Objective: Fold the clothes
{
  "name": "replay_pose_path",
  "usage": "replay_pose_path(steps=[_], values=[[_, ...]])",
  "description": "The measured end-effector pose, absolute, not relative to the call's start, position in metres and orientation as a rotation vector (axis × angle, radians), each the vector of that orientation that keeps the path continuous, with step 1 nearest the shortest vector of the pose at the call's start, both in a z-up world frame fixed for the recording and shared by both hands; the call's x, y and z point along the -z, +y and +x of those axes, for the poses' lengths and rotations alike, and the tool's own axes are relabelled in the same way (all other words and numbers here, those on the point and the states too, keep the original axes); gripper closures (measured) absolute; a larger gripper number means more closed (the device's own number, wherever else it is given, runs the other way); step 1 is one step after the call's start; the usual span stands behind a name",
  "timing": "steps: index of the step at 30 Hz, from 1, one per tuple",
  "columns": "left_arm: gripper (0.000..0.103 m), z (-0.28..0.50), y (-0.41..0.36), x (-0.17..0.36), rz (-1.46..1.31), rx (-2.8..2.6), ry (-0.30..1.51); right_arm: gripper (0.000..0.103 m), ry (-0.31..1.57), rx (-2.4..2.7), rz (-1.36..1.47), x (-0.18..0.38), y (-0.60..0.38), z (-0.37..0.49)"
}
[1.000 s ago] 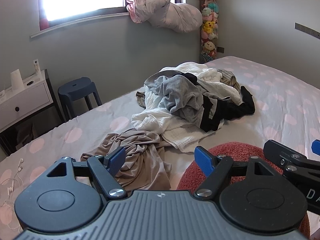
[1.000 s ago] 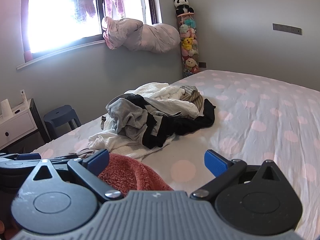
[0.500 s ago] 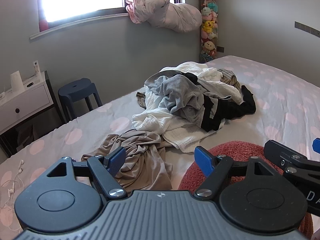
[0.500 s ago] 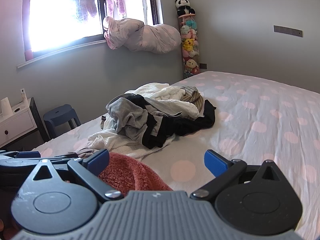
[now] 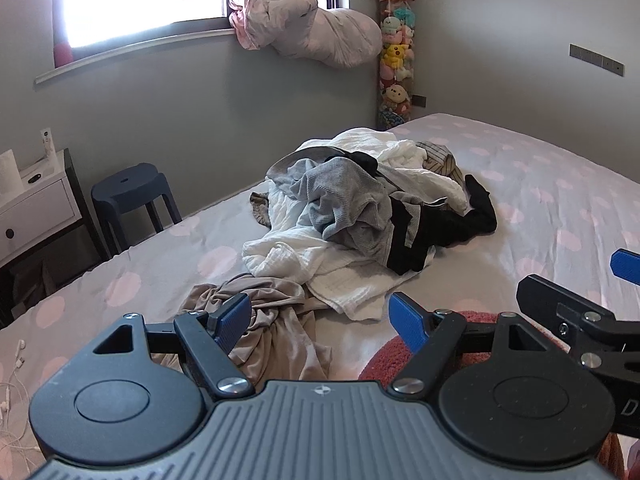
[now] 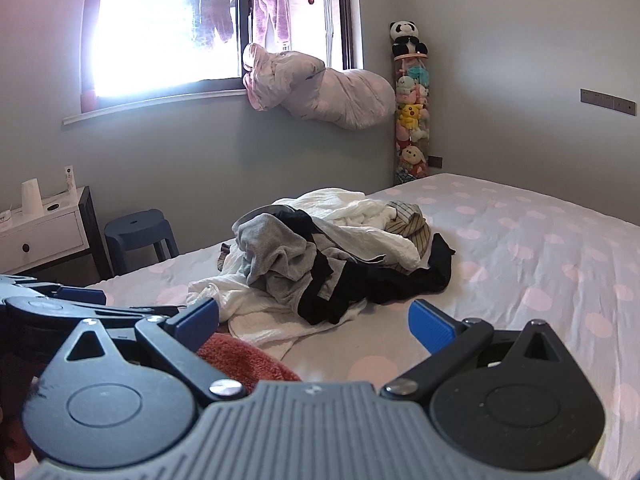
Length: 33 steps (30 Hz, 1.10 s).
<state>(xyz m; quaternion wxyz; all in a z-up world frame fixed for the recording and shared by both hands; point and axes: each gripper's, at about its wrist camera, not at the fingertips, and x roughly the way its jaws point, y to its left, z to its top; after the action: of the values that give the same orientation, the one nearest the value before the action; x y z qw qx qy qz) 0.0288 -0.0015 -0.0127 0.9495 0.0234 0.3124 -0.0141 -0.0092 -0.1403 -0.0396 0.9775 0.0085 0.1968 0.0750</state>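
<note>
A heap of clothes (image 5: pixel 368 208) in grey, white and black lies in the middle of the bed, also seen as the heap (image 6: pixel 328 260) in the right wrist view. A beige garment (image 5: pixel 276 320) is crumpled just in front of my left gripper (image 5: pixel 320 316), which is open and holds nothing. A red fuzzy garment (image 5: pixel 388 356) lies close under both grippers, the same red garment (image 6: pixel 244 360) showing low in the right view. My right gripper (image 6: pixel 314 320) is open and empty, hovering above the bed beside the left one.
The bed (image 5: pixel 560 200) has a grey cover with pink dots. A dark blue stool (image 5: pixel 132 192) and a white nightstand (image 5: pixel 36 208) stand left of it. A bundled duvet (image 6: pixel 320 88) hangs from the window sill. A tube of plush toys (image 6: pixel 412 120) stands in the corner. Earphones (image 5: pixel 12 372) lie at the bed's near left.
Both grippers have risen and tilted up a little, most in the right view, where more of the window shows. Both stay open; the clothes have not moved.
</note>
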Motion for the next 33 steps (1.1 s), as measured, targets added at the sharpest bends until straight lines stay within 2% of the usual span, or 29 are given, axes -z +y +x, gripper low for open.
replay_pose_path(steps=[11,17,28,31,32,33], values=[[0.029,0.071,0.006,0.02,0.031,0.026,0.685,0.001,0.452,-0.25,-0.035,0.044,-0.142,0.055],[0.037,0.116,0.012,0.027,0.009,0.087,0.769,0.001,0.471,-0.293,-0.09,0.047,-0.138,0.098],[0.037,0.188,0.011,0.065,0.01,0.078,0.896,0.003,0.605,-0.333,-0.143,0.088,-0.134,0.186],[0.037,0.205,0.013,0.078,0.001,0.071,0.929,0.018,0.63,-0.336,-0.155,0.1,-0.133,0.207],[0.037,0.209,0.014,0.081,-0.002,0.07,0.937,0.027,0.642,-0.333,-0.159,0.104,-0.132,0.215],[0.037,0.213,0.014,0.085,-0.003,0.068,0.945,0.03,0.651,-0.326,-0.161,0.108,-0.133,0.223]])
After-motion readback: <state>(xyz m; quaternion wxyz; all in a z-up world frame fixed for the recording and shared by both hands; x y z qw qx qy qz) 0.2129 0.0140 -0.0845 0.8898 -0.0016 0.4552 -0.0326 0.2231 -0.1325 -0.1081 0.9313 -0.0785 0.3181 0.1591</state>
